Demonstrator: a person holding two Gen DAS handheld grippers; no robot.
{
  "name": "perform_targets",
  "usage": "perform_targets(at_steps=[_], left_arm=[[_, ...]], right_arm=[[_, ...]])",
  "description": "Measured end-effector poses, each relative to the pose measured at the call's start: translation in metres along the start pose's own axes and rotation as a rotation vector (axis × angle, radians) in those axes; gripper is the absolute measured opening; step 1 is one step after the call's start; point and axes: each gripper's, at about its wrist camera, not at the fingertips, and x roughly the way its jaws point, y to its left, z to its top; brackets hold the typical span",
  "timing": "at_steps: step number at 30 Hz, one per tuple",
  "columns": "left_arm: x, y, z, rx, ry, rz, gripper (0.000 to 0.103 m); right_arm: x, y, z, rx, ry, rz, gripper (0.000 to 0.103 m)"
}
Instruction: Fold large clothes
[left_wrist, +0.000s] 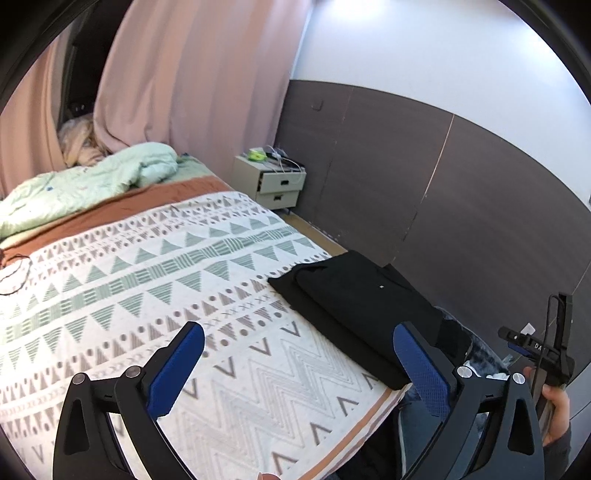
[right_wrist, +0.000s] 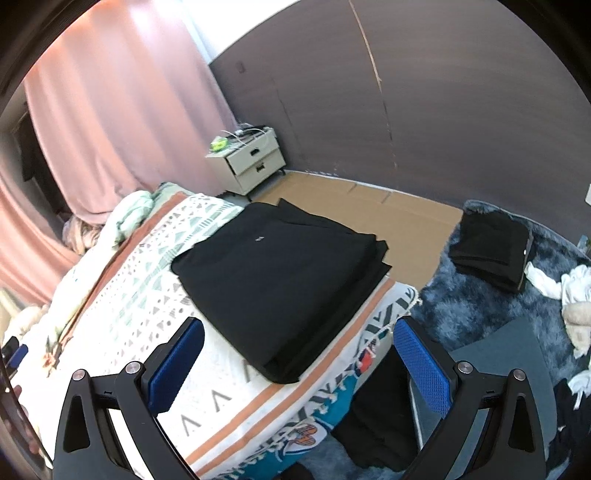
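A black garment (left_wrist: 365, 306) lies folded into a flat rectangle at the corner of the bed, on the patterned white bedspread (left_wrist: 155, 280). It also shows in the right wrist view (right_wrist: 280, 288), near the bed's edge. My left gripper (left_wrist: 299, 354) is open and empty, held above the bedspread to the left of the garment. My right gripper (right_wrist: 299, 354) is open and empty, held above the bed's edge in front of the garment. The right gripper's body shows at the right edge of the left wrist view (left_wrist: 543, 354).
A second folded black pile (right_wrist: 491, 247) lies on the blue shaggy rug (right_wrist: 480, 314) with white clothes (right_wrist: 569, 288) beside it. A green quilt (left_wrist: 92, 181) is bunched at the bed's head. A nightstand (left_wrist: 273, 181) stands by the dark wall. Pink curtains (left_wrist: 192, 74) hang behind.
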Motion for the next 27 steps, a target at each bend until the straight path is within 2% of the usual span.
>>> perform_targets(at_steps=[12,27], left_arm=[[-0.105,0.038,-0.034,0.003,-0.070,0.040,0.102],[-0.254,0.079,-0.101,-0.010,-0.213,0.230,0.102]], right_arm=[[-0.062,0.053,-0.041,-0.080,-0.093,-0.003,0.102],[-0.146,0.100,-0.107,-0.202,-0.181,0.065,0.102]])
